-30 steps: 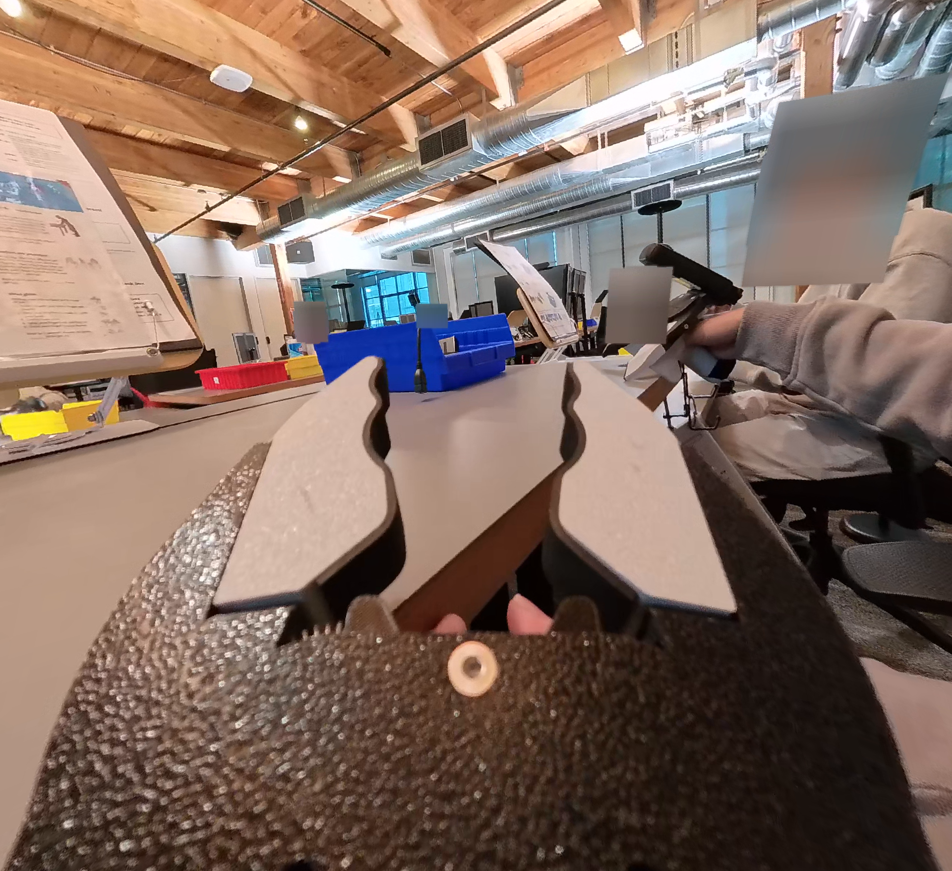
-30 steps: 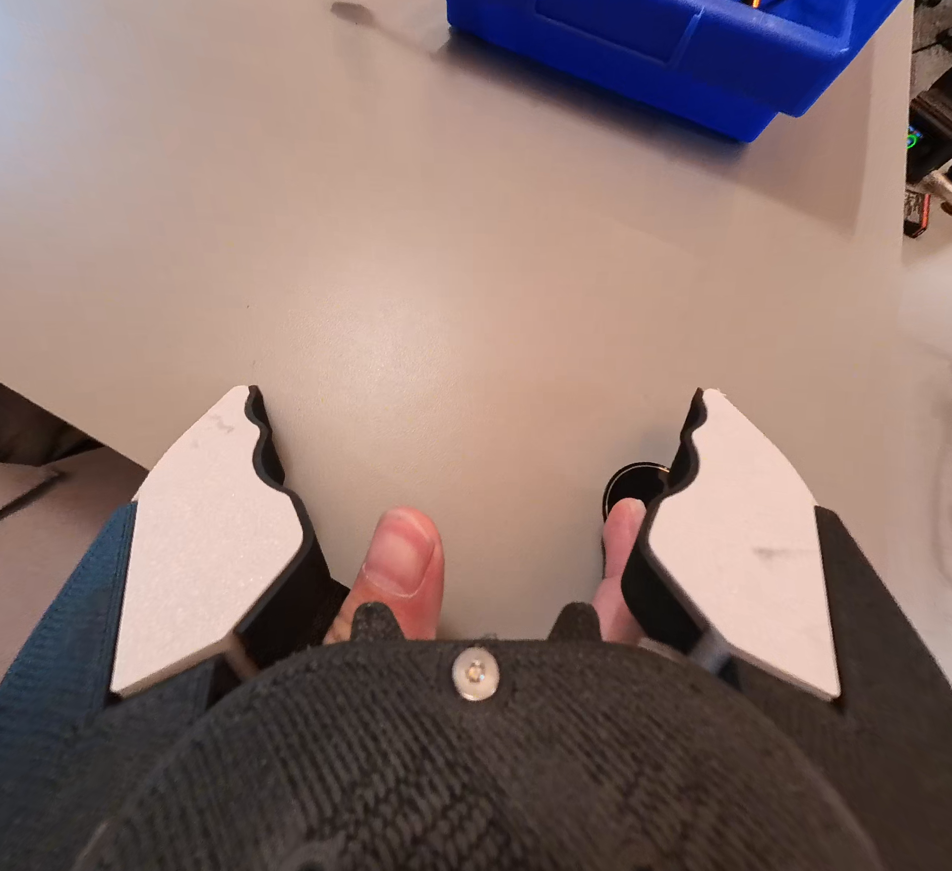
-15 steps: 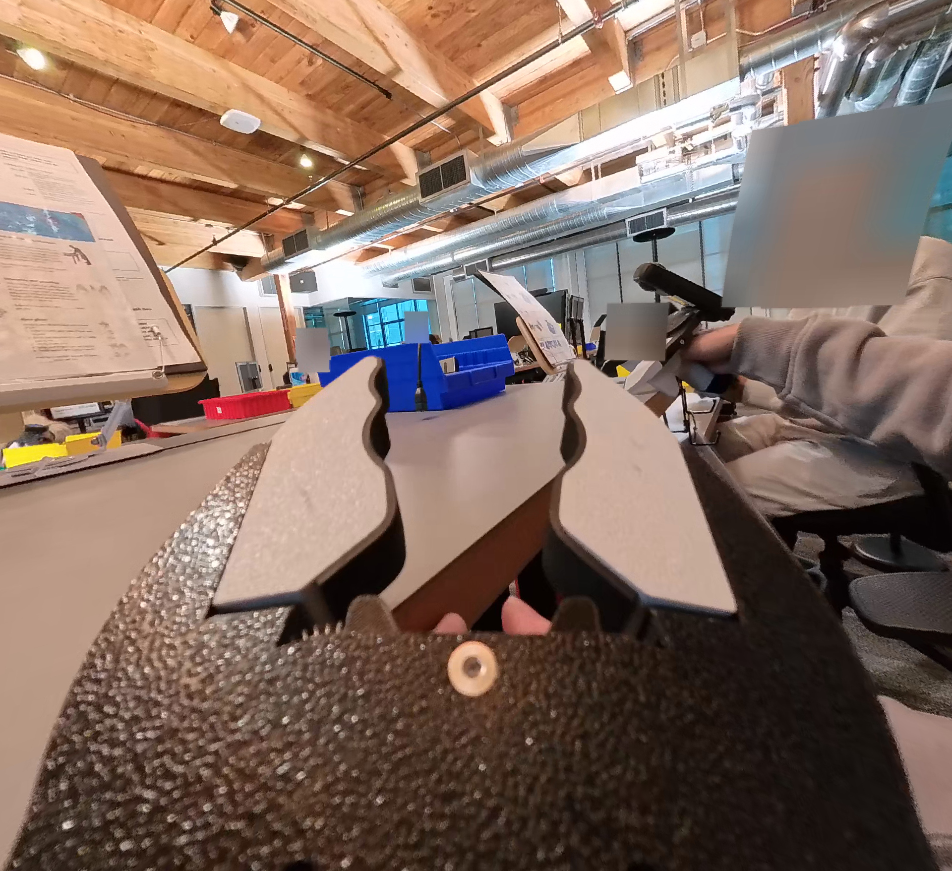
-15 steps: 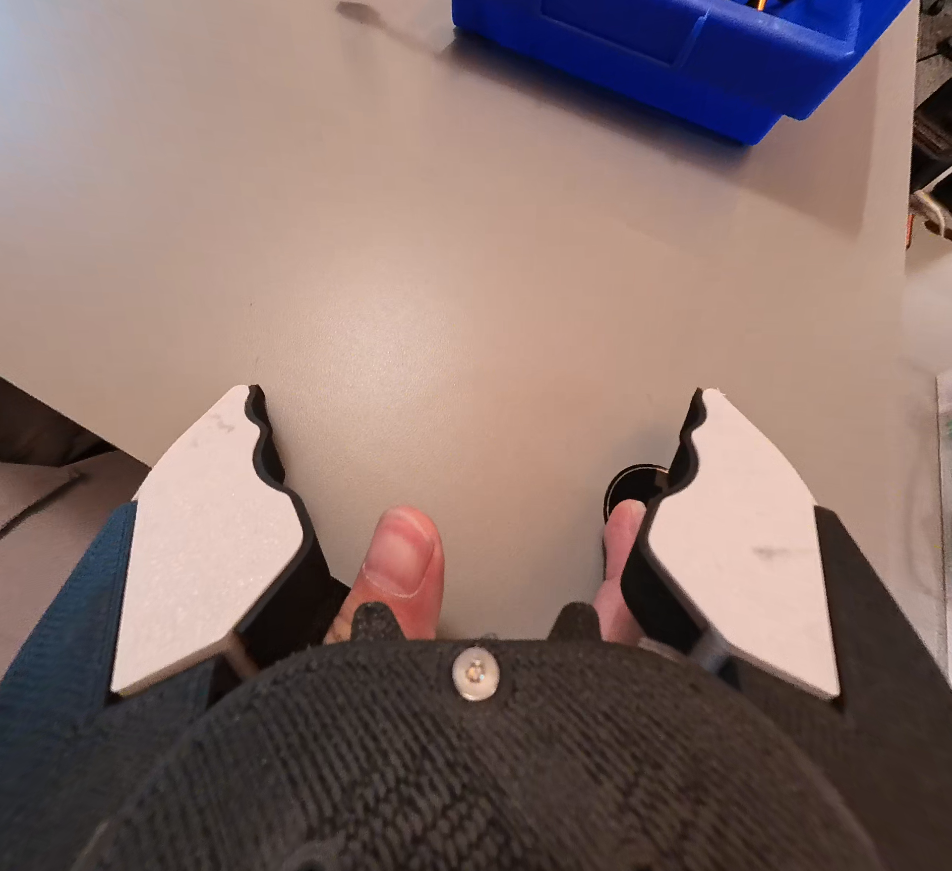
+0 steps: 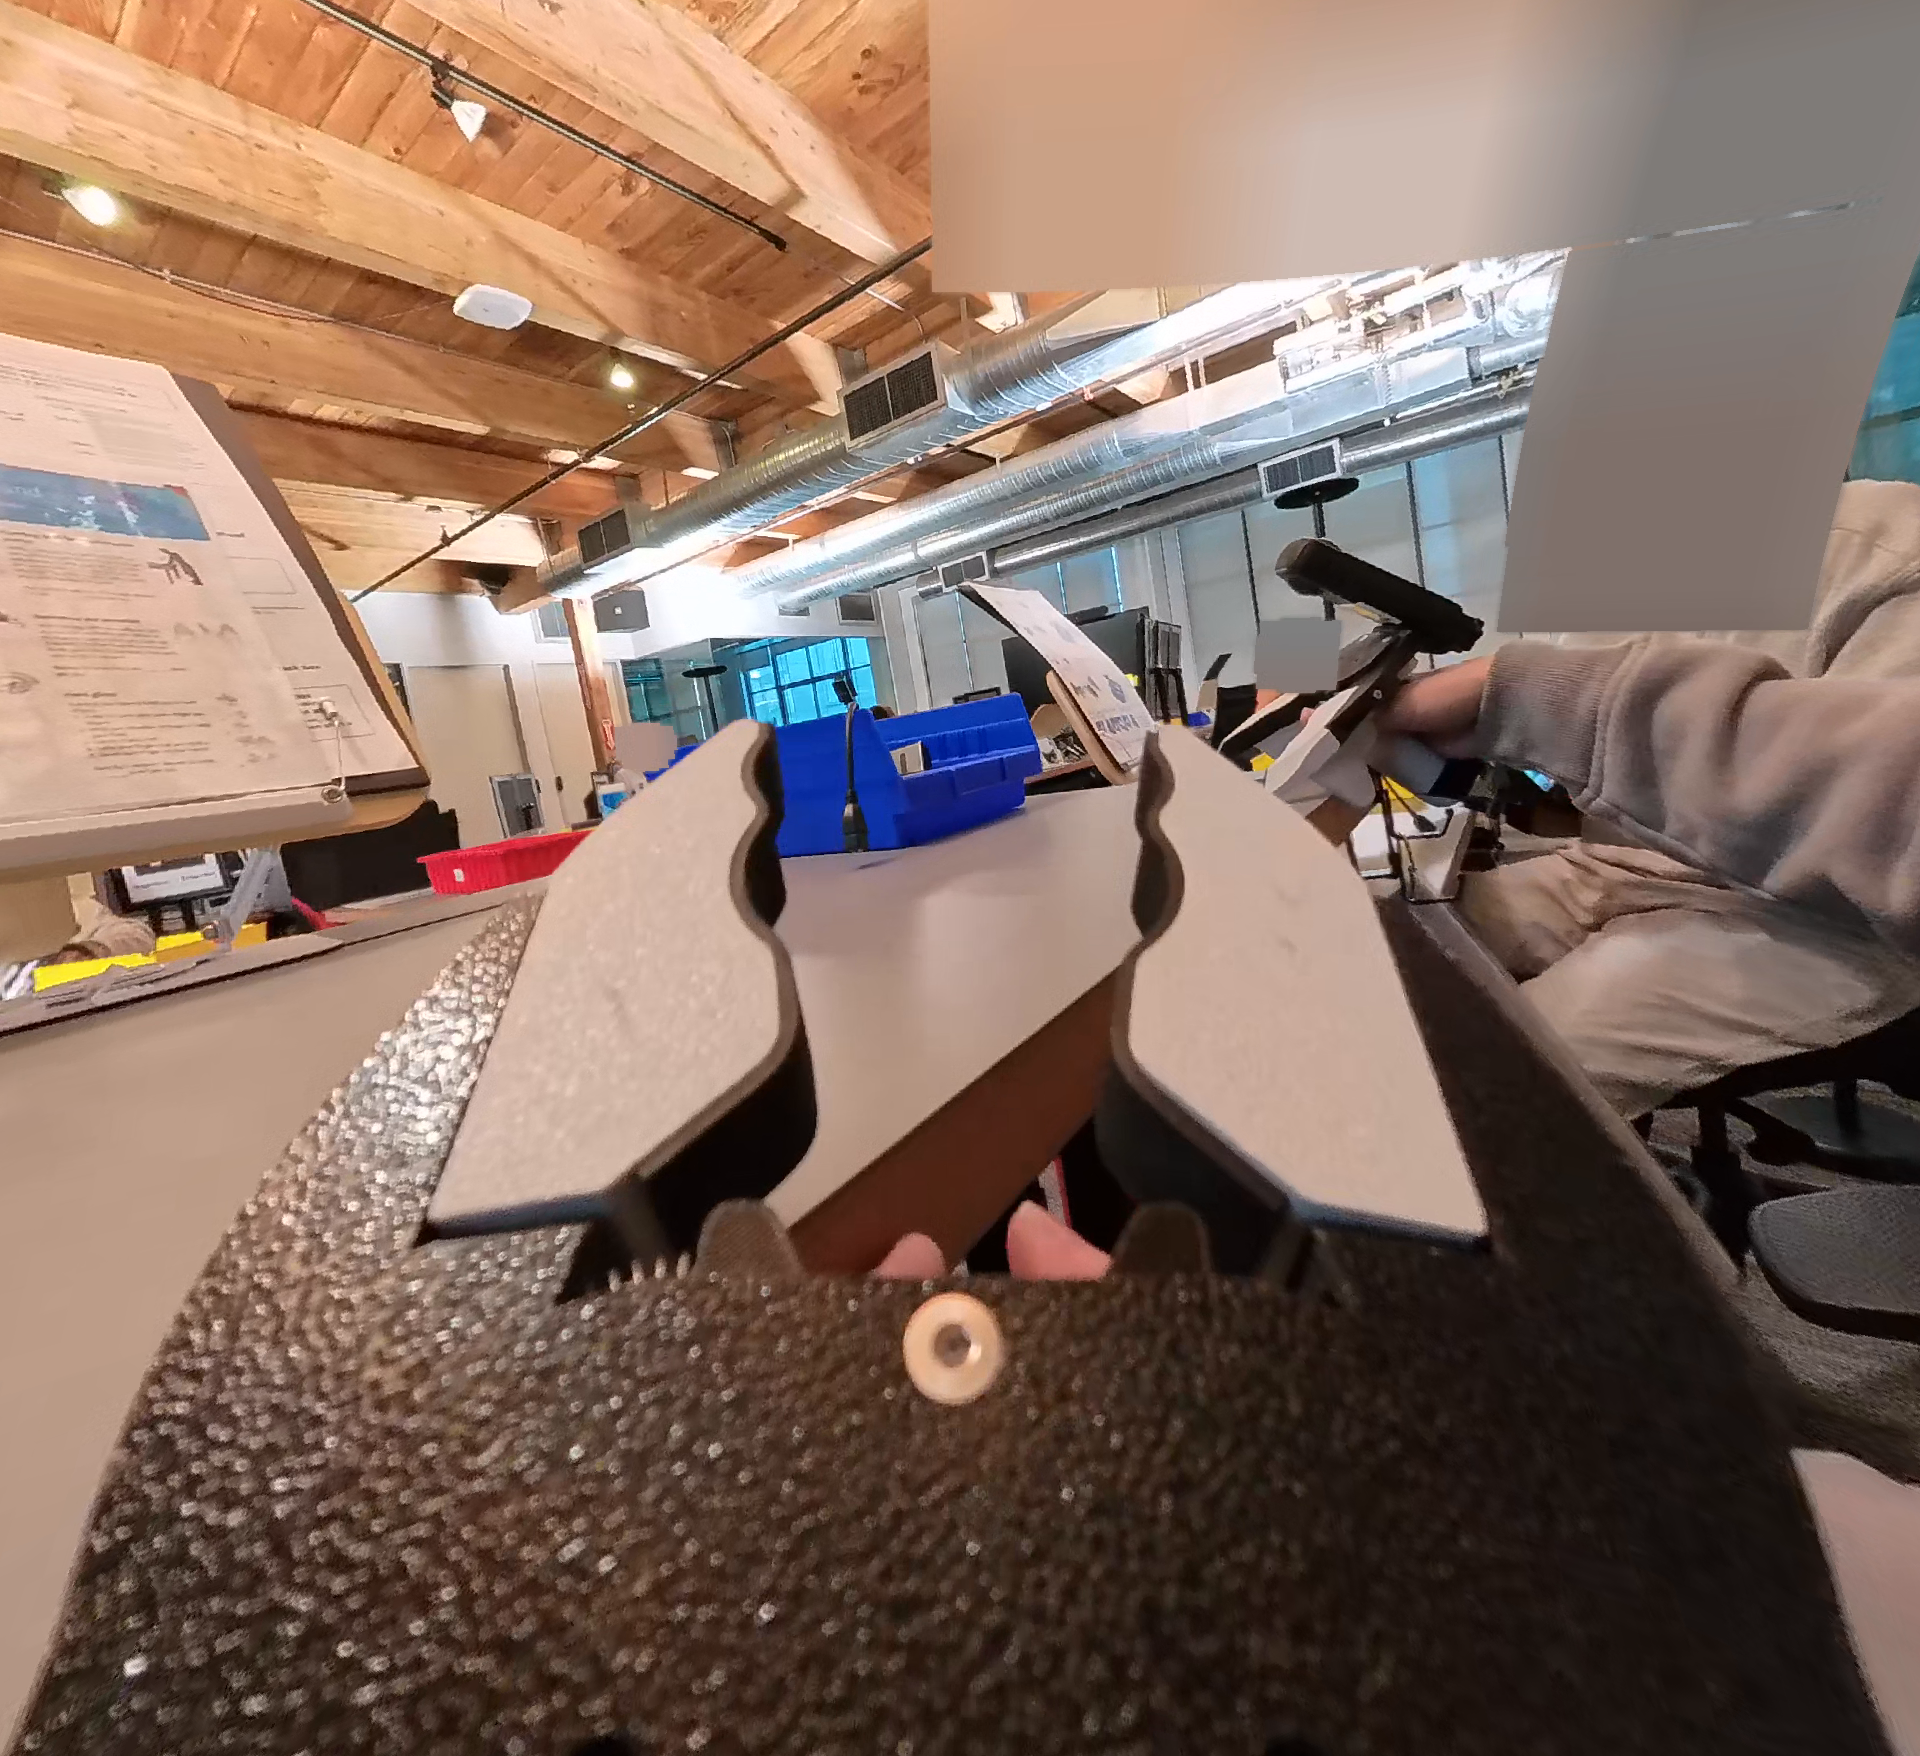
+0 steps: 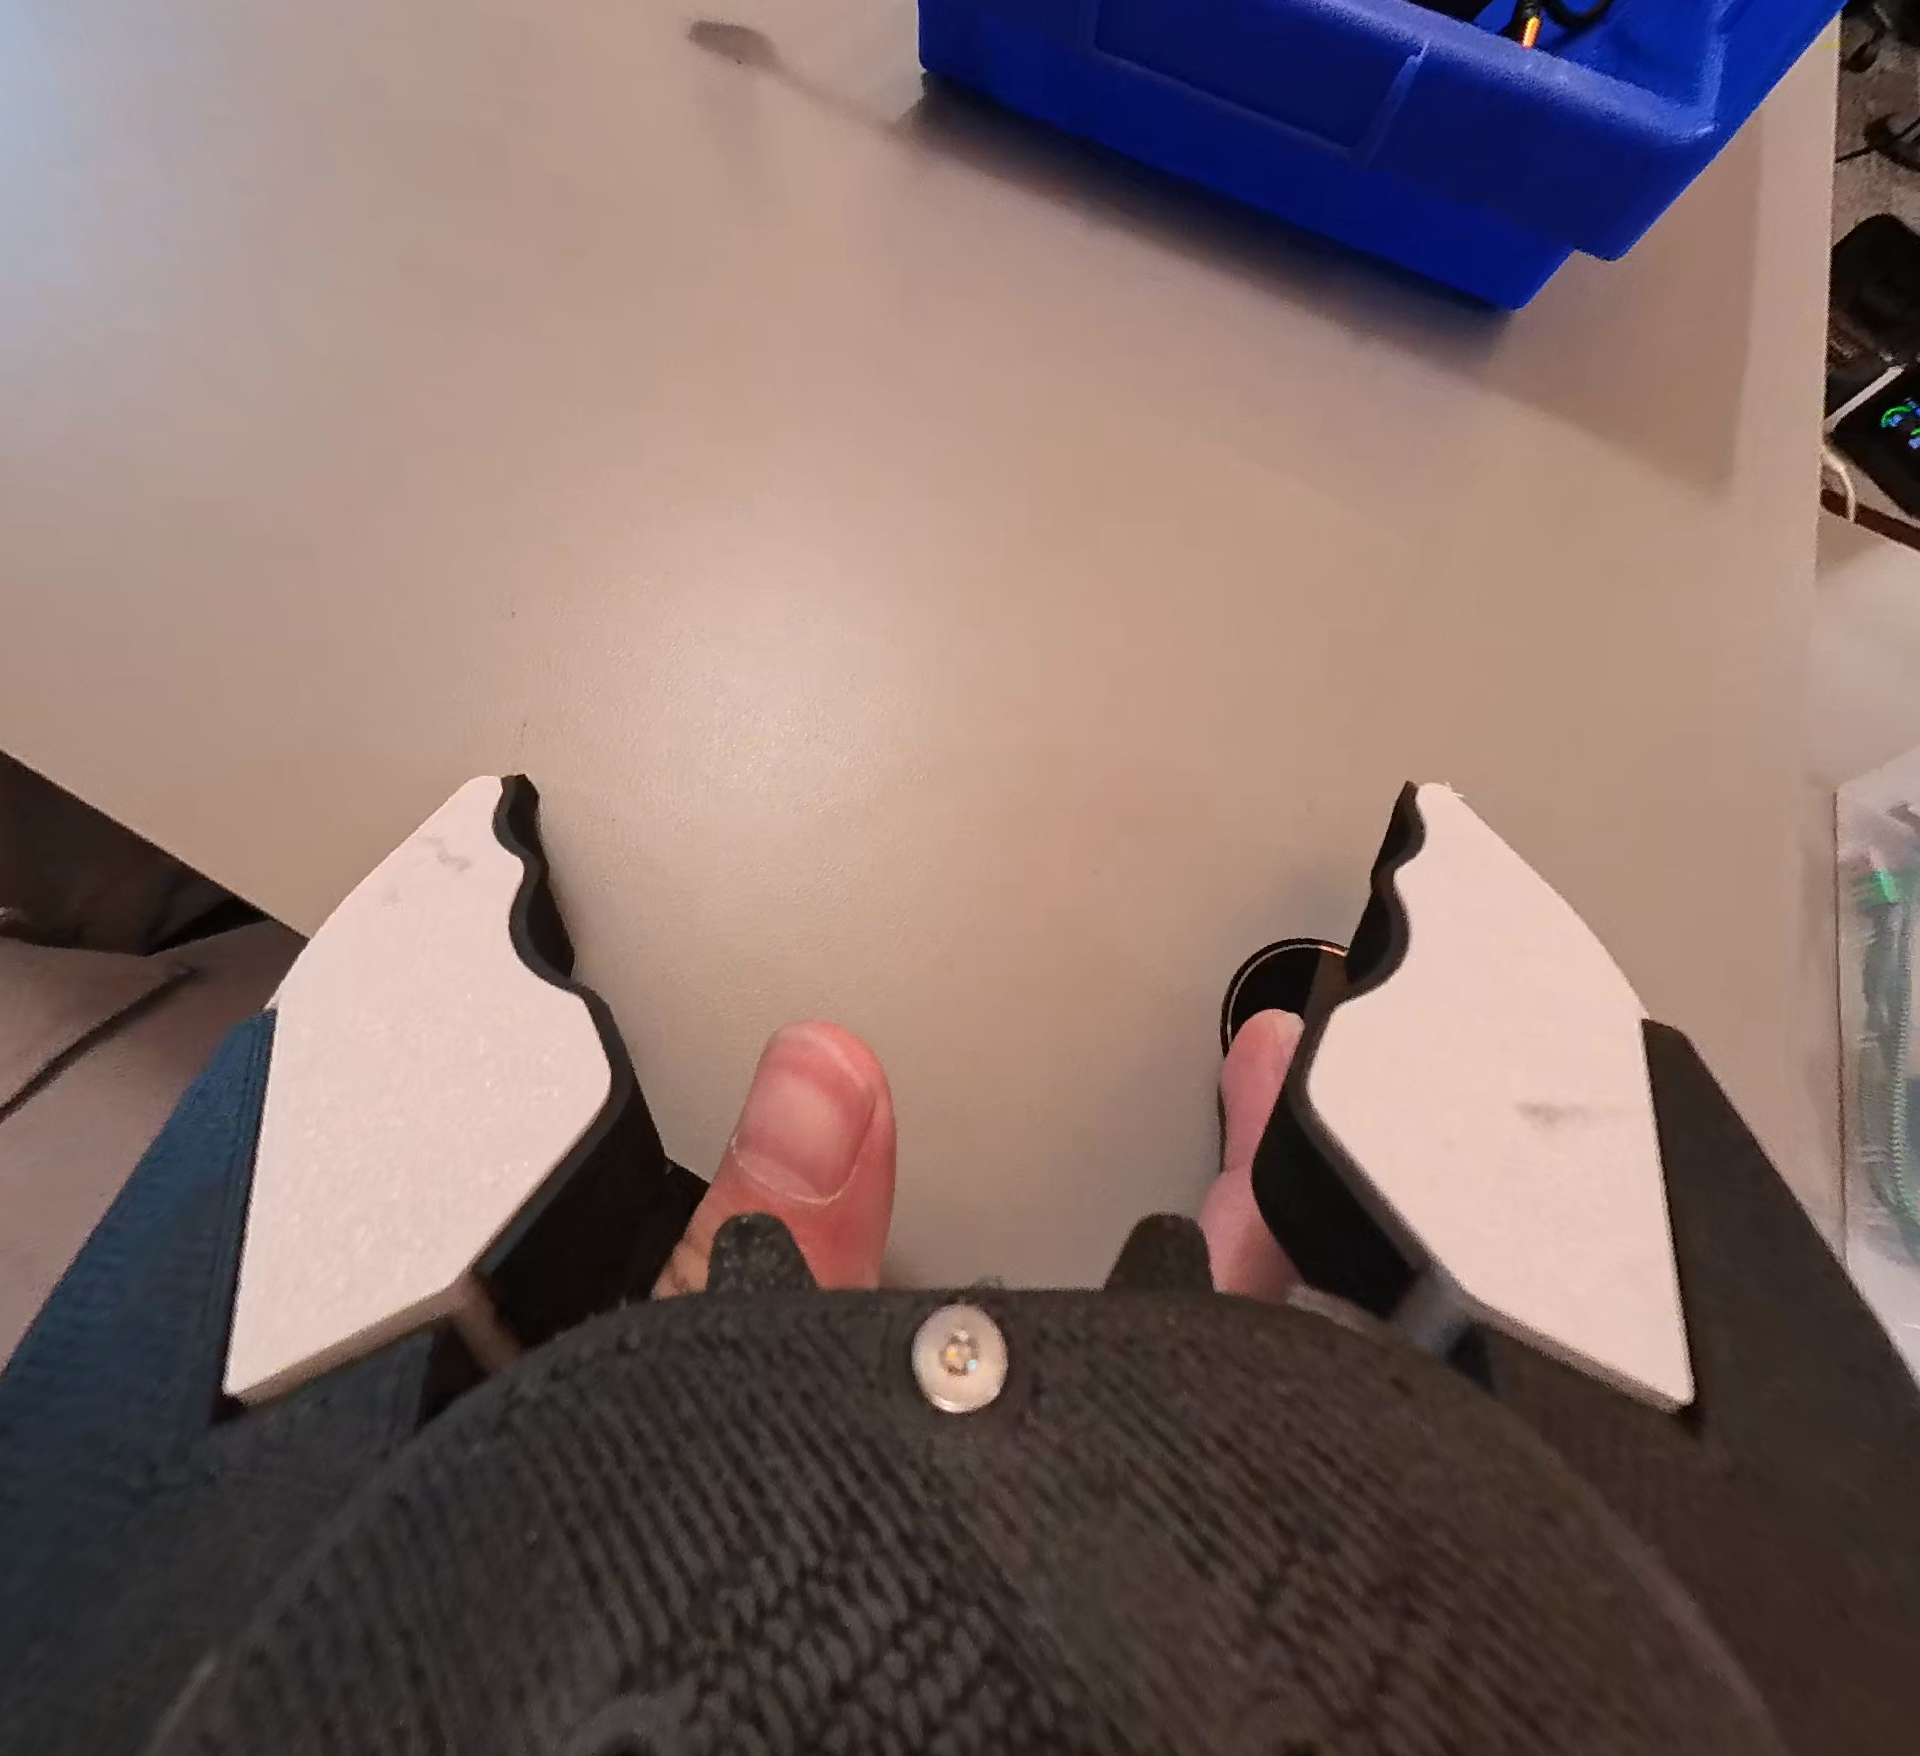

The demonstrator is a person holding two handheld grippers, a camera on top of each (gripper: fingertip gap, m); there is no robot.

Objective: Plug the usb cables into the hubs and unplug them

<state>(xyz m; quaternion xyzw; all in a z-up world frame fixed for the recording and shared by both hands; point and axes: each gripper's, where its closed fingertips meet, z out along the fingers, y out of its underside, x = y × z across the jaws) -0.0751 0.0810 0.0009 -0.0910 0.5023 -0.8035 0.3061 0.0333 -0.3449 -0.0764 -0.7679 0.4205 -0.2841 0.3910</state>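
USB cables and hubs: none on the bare grey desk (image 6: 935, 511); dark cables show only inside the blue plastic bin (image 6: 1299, 75) at its far right corner. Right gripper (image 6: 961, 833): jaws wide apart, empty, above the desk short of the bin. Left gripper (image 5: 956, 802): jaws parted, empty, low at the desk edge, bin well beyond. Recommended: bring the right gripper over the bin rim and pick a cable near its plug, not mid-length.

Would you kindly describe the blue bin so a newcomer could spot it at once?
Start at the grey table and look to its far right corner. The blue bin sits there, open-topped, with dark cables inside; it is the only big bright-coloured thing on that table.
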